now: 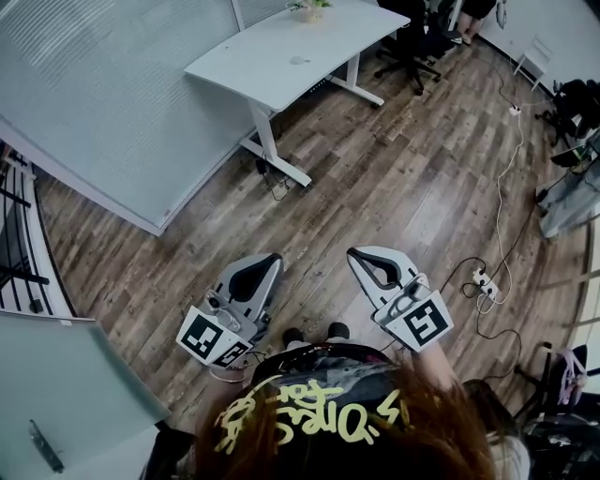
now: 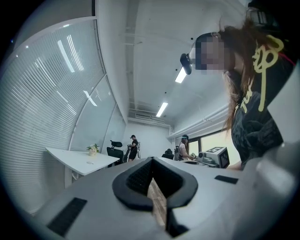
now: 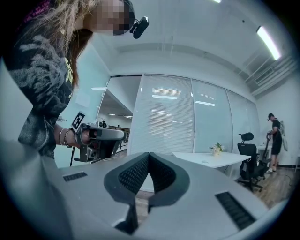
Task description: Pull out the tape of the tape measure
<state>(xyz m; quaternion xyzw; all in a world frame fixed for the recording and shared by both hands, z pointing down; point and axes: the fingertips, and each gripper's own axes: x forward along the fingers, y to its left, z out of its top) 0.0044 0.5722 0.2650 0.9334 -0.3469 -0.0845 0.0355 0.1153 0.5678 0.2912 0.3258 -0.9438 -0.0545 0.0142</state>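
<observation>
Presently, entry for the opening step: we are standing on the wooden floor (image 1: 394, 178) with the pull not yet begun, and we are judging this to be the stage of finding and reaching the tape measure. Left gripper (image 1: 271, 260): we are holding it out in front of the body, its jaws pressed together, with nothing between them except a sliver of floor showing through the gap. Right gripper (image 1: 357, 253): it is likewise clenched on nothing and pointing forward alongside the left one, with a strip of bare floor between the two. Tape measure: we are not finding it in any view, and neither gripper is touching it or lying near it. White desk (image 1: 281, 70): it is standing well ahead of both grippers and carrying a potted plant (image 1: 307, 7) at its far end. A small pale object (image 1: 298, 60) is lying near the desk's middle, too small for us to name, so we cannot tell whether it is the tape measure. Next move, as we are judging it: locating the tape measure, bringing both grippers to it, and opening both pairs of jaws. One gripper would then be steadying the case while the other is taking the tape's end.
</observation>
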